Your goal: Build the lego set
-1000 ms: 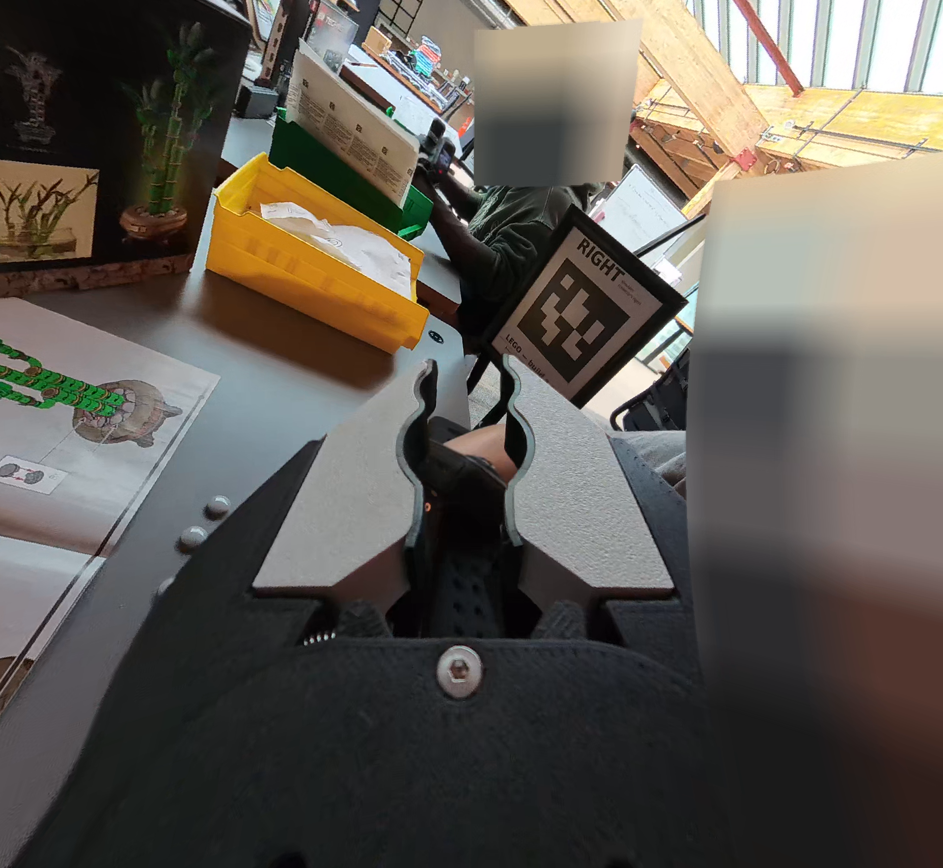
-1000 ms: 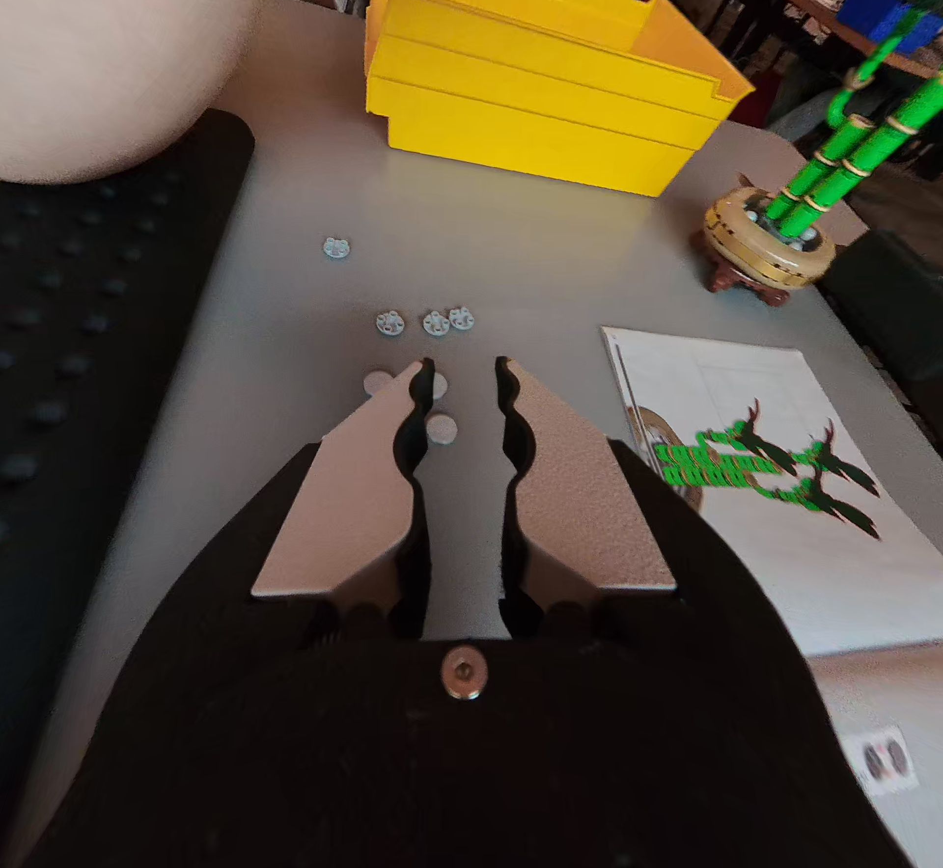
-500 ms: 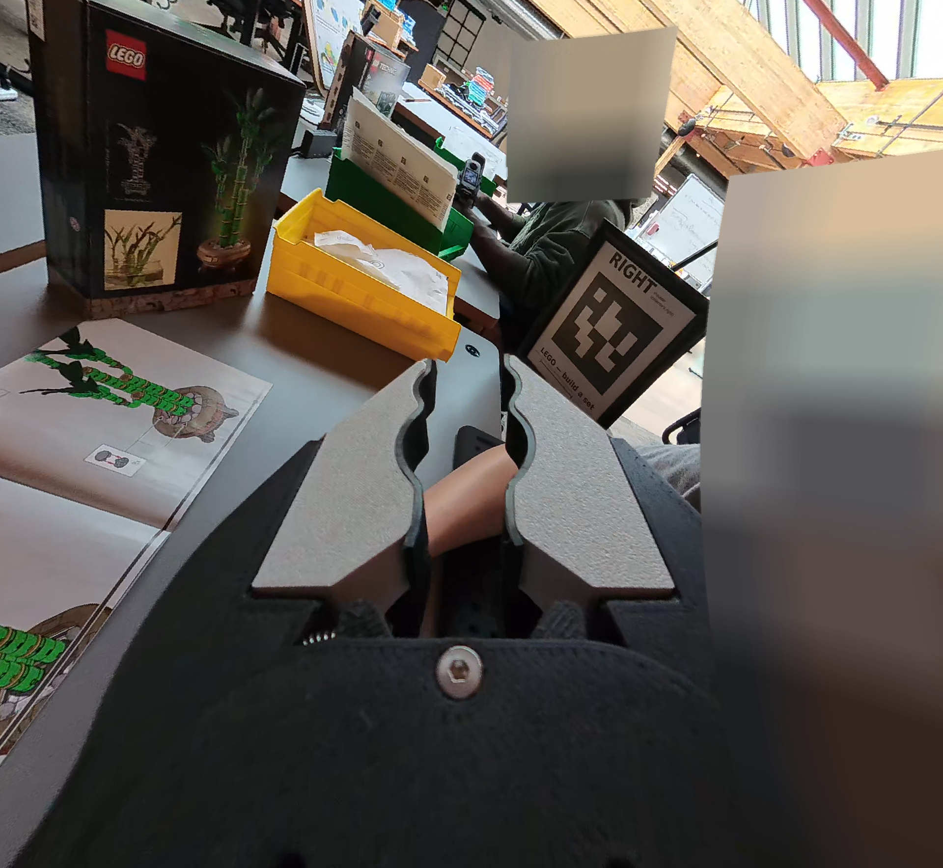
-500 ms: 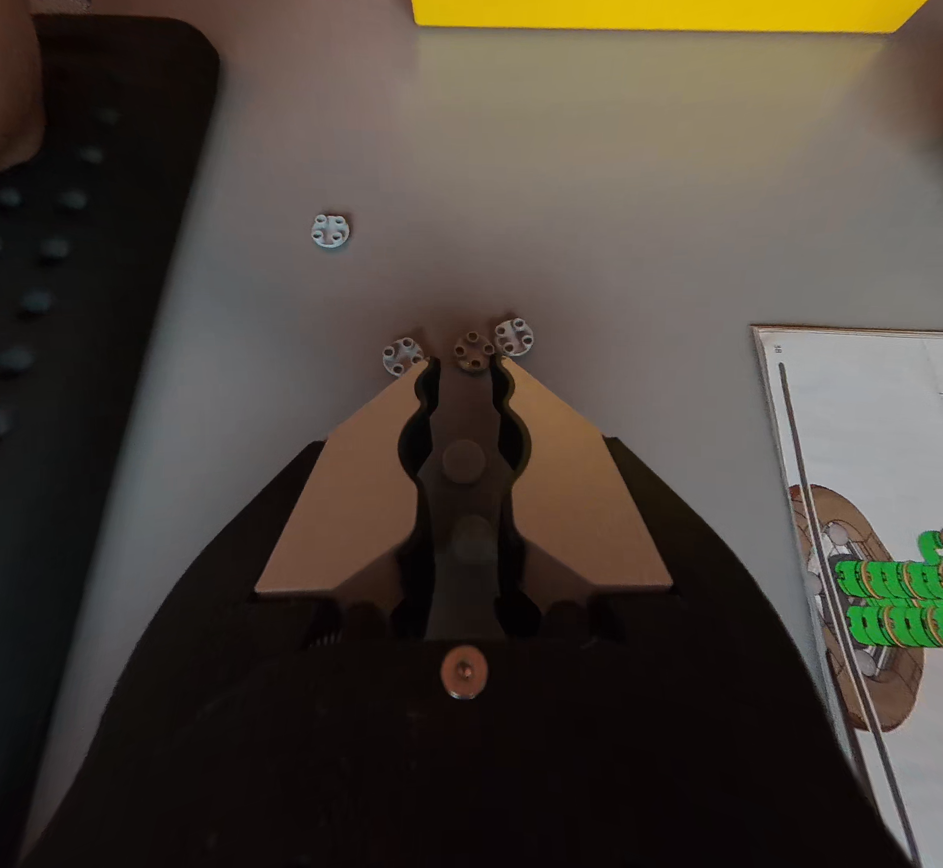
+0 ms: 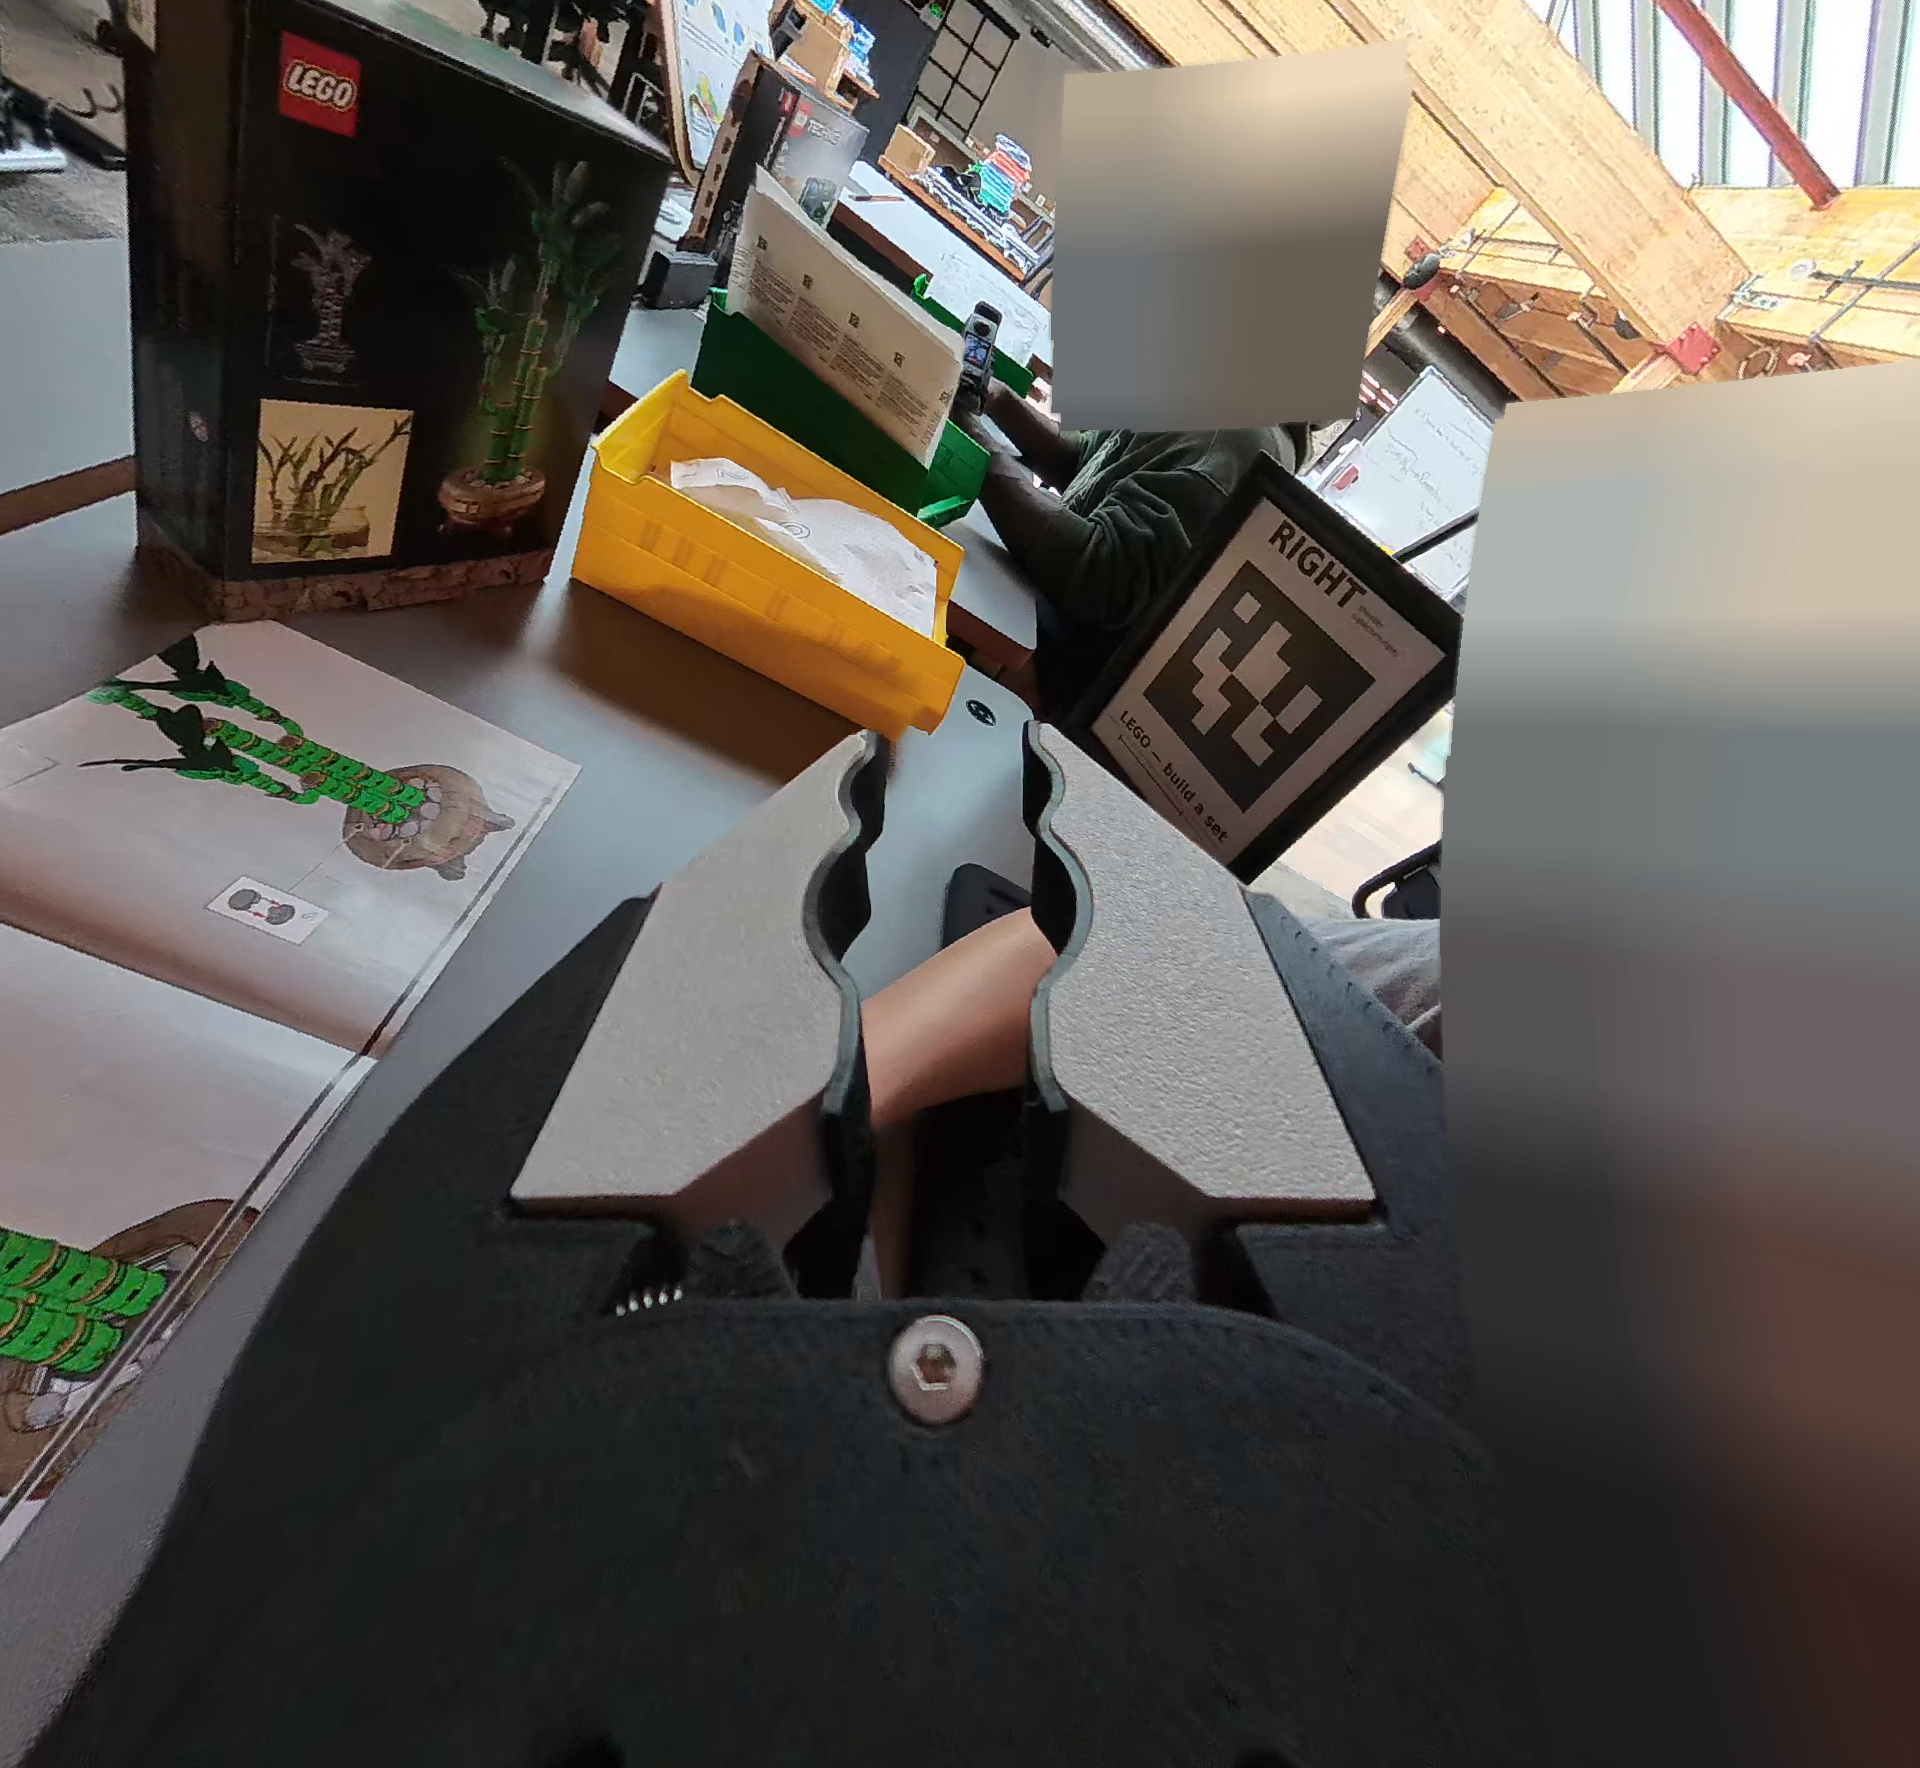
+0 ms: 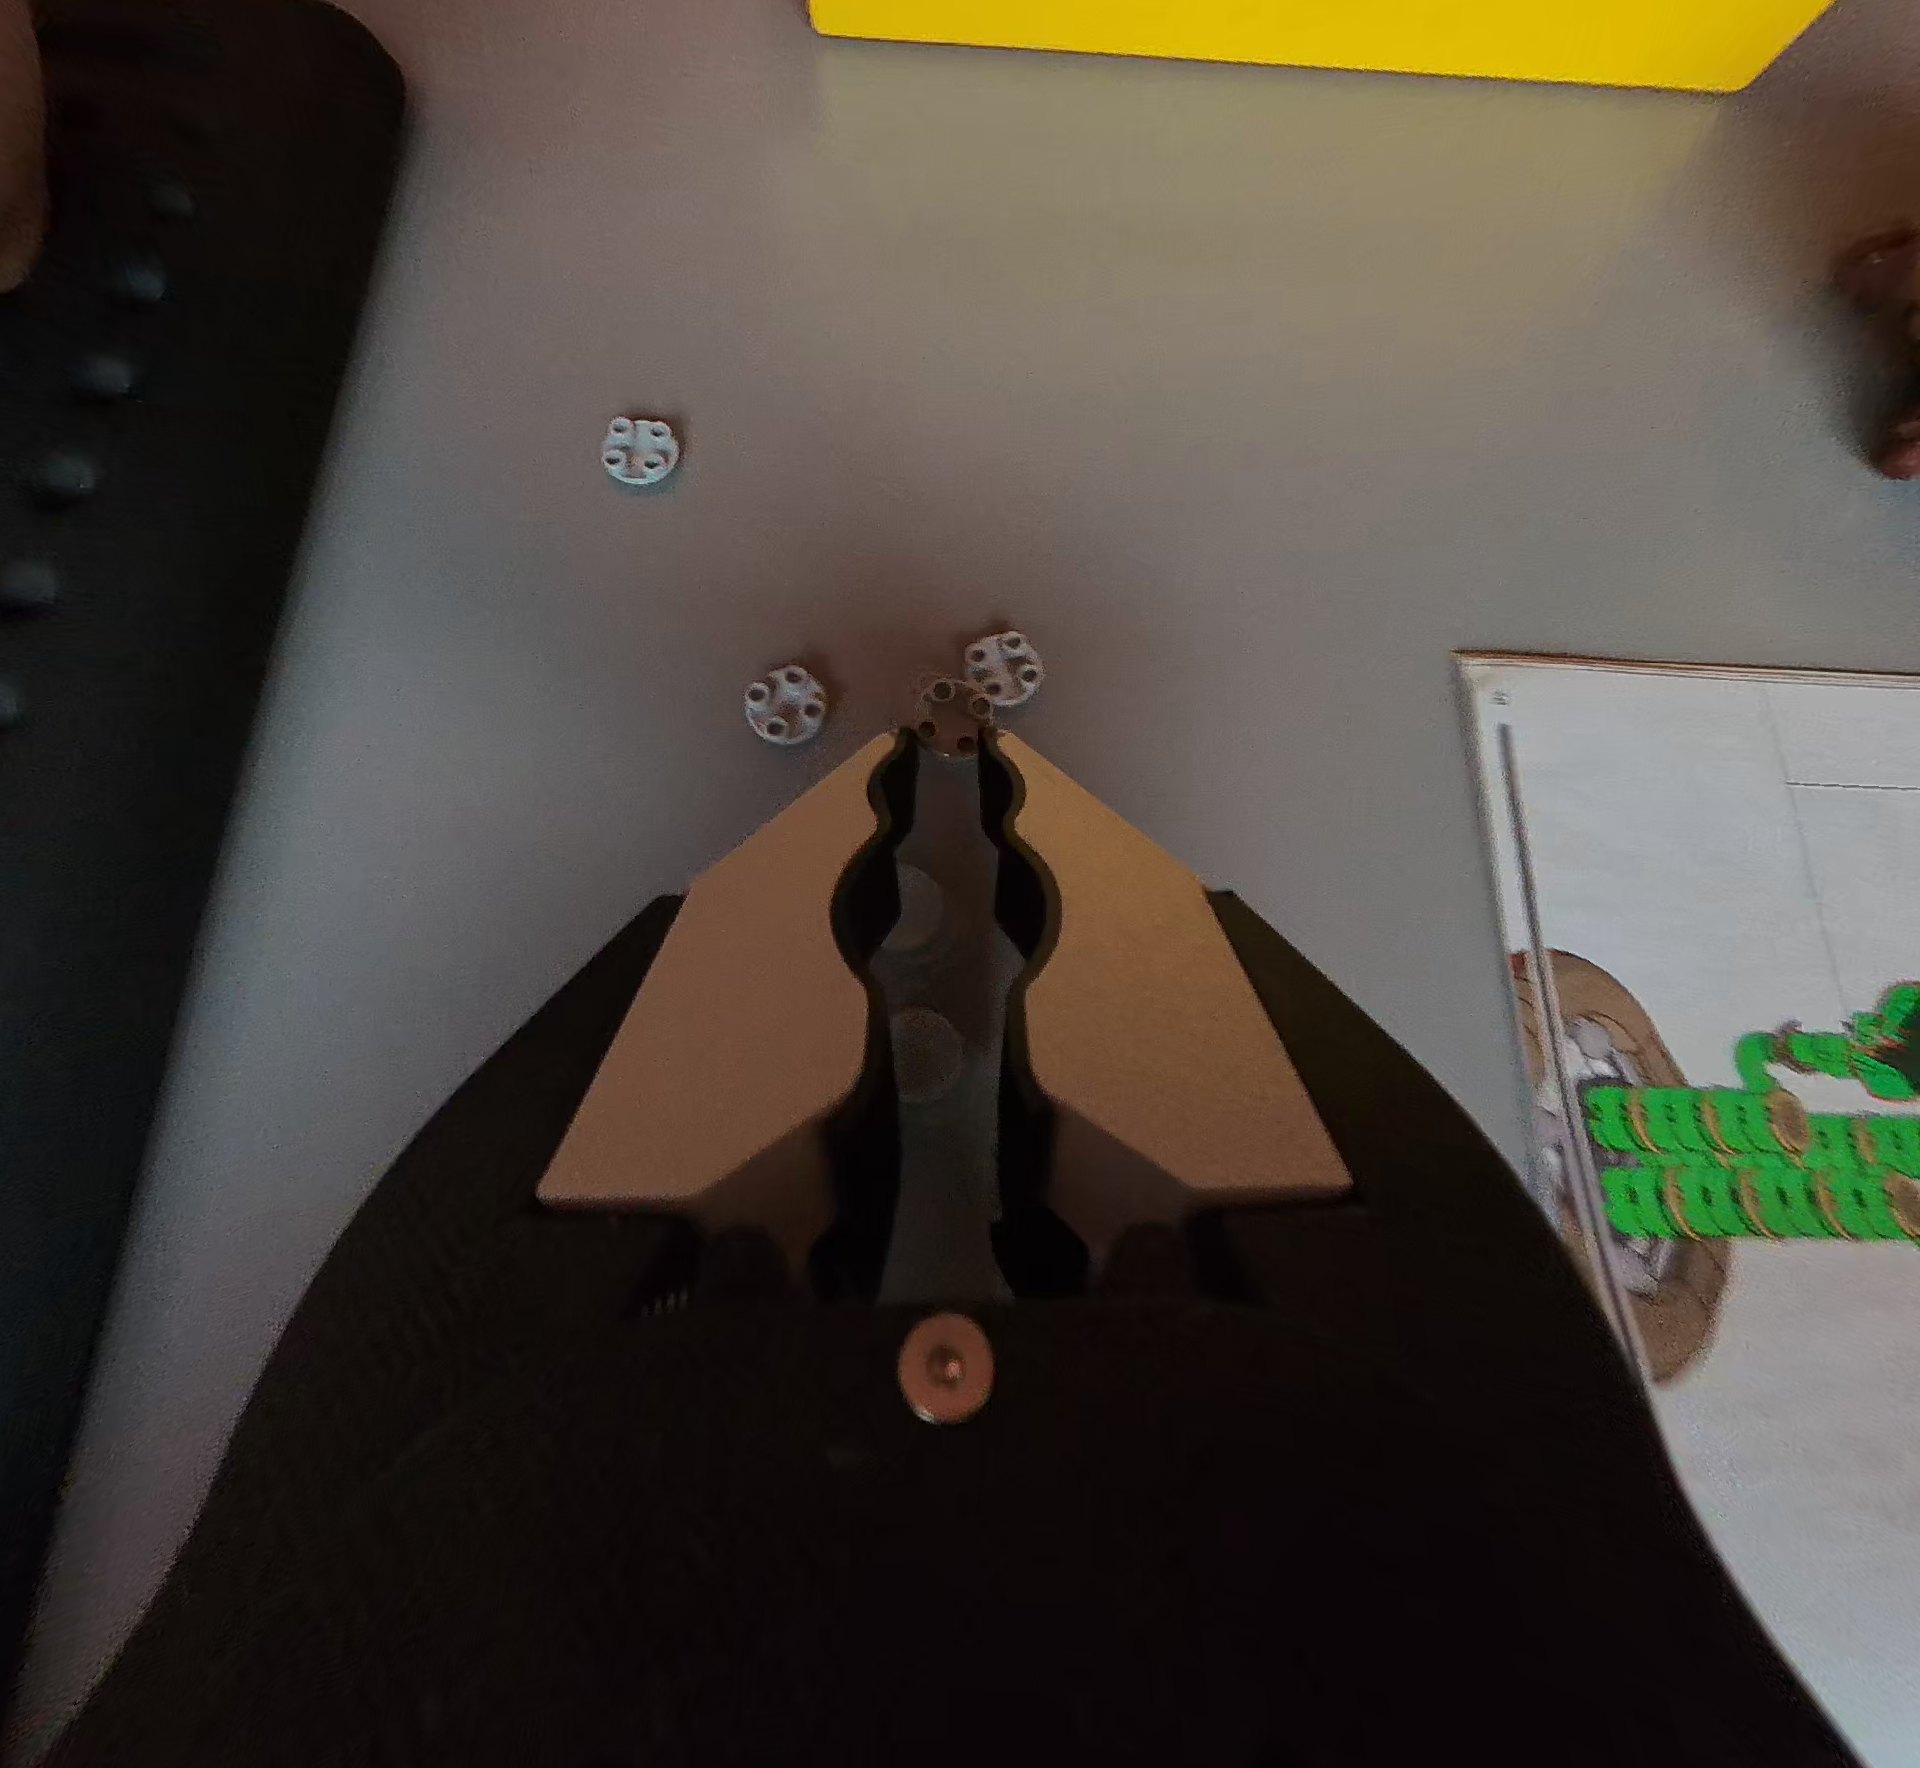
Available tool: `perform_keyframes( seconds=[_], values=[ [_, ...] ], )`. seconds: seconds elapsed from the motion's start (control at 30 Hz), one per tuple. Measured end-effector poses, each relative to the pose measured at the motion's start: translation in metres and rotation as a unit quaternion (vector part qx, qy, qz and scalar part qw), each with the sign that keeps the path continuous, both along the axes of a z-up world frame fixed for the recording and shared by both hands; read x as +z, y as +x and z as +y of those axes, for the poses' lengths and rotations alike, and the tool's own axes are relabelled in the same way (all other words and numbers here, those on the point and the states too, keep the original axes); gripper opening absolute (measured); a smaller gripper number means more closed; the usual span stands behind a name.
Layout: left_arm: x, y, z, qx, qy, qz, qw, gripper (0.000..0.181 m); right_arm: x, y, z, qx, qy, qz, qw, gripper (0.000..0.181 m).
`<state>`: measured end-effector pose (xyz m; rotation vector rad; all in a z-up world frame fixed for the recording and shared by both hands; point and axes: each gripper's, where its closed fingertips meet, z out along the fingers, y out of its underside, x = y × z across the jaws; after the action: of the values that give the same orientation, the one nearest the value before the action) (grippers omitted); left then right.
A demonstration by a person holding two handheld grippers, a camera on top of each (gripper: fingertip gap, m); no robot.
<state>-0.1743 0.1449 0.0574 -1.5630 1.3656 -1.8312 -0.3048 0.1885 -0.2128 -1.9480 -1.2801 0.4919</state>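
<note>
Our right tool (image 6: 951, 736) is low over the grey desk (image 6: 1143, 368), nearly closed, tips pinching a small round lego piece (image 6: 951, 719); similar pieces sit just left (image 6: 785, 702), right (image 6: 1004, 667) & farther left (image 6: 641, 452). Our left tool (image 5: 951, 762) is raised, part open w/ nothing held, instruction booklet (image 5: 239, 845) & yellow bin (image 5: 764, 575) on the desk beyond.

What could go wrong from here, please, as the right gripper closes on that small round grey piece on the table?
1. The right gripper pinches only the near edge of the small round grey four-hole piece, so it may squirt out or flip.
2. A second round grey piece sits right against it, possibly touching, and could be knocked or dragged along.
3. The flat grey discs between the fingers could be swept aside.
</note>
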Motion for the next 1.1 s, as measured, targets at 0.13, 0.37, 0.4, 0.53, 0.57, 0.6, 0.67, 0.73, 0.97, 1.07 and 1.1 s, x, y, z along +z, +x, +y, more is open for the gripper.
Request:
perform_keyframes(
  seconds=[0.13,0.37,0.4,0.53,0.57,0.6,0.67,0.73,0.97,1.07,1.1],
  values=[
    [-0.004,0.004,0.016,0.018,-0.033,-0.005,0.999,0.037,0.023,0.032,0.01,-0.028,0.028,0.025,0.999,0.01],
    [-0.021,0.012,0.046,0.047,-0.085,0.003,0.995,0.05,0.034,0.082,-0.005,-0.029,0.024,0.06,0.997,0.01],
    [-0.027,0.014,0.049,0.05,-0.088,0.011,0.995,0.051,0.034,0.087,-0.006,-0.027,0.031,0.052,0.998,0.01],
    [-0.05,0.024,0.059,0.048,-0.12,0.035,0.991,0.048,0.046,0.114,0.0,-0.048,0.079,0.02,0.995,0.011],
    [-0.055,0.027,0.06,0.044,-0.128,0.038,0.99,0.044,0.049,0.123,0.002,-0.057,0.09,0.017,0.994,0.011],
    [-0.061,0.03,0.062,0.041,-0.136,0.044,0.989,0.044,0.053,0.132,0.005,-0.067,0.102,0.013,0.992,0.011],
    [-0.076,0.036,0.065,0.041,-0.152,0.062,0.986,0.049,0.059,0.153,0.01,-0.096,0.127,0.0,0.987,0.011],
    [-0.09,0.043,0.067,0.04,-0.165,0.083,0.982,0.058,0.067,0.172,0.015,-0.123,0.155,-0.003,0.98,0.011],
    [-0.113,0.06,0.071,0.023,-0.284,0.08,0.955,0.096,0.106,0.207,0.026,-0.199,0.233,0.018,0.952,0.011],
    [-0.119,0.065,0.066,0.006,-0.306,0.08,0.949,0.096,0.107,0.203,0.025,-0.194,0.239,0.03,0.951,0.01],
    [-0.122,0.067,0.063,0.004,-0.303,0.085,0.949,0.096,0.107,0.199,0.025,-0.189,0.239,0.026,0.952,0.011]
  ],
)
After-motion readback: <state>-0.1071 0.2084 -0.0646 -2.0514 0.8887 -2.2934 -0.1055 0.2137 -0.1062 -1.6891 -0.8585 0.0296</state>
